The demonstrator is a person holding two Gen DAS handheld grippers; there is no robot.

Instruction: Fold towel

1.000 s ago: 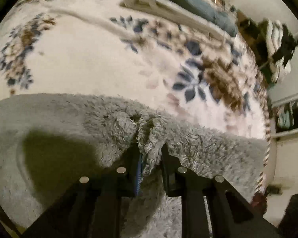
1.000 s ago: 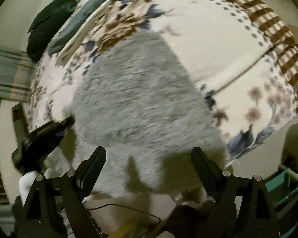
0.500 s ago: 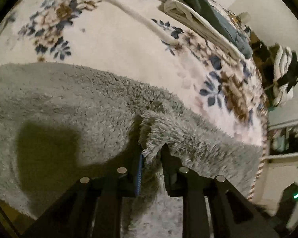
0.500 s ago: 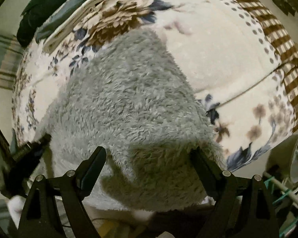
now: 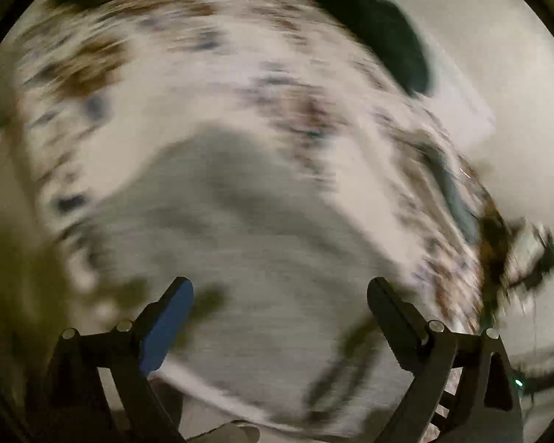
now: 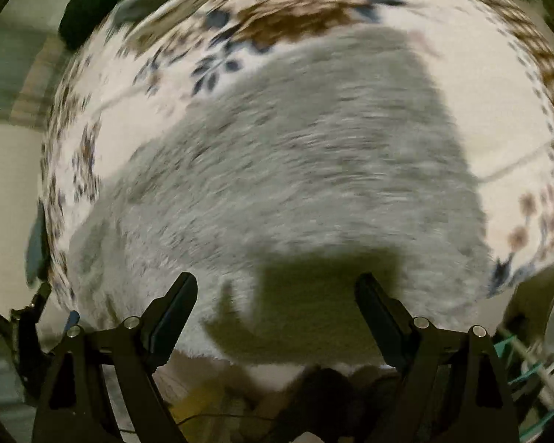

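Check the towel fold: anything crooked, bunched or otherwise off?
Nothing clearly off. The grey towel lies flat on the floral bedspread, no bunching visible. Its outline looks uneven, but motion blur hides the edges. Both the left gripper and right gripper hold nothing.

Both cams sat on the grippers, angled steeply down at the grey towel (image 6: pixel 295 170), fairly close above it. The left view was badly blurred; the right looked from the towel's near edge. Both caught the towel (image 5: pixel 262 251) and floral bedspread (image 6: pixel 480 85).
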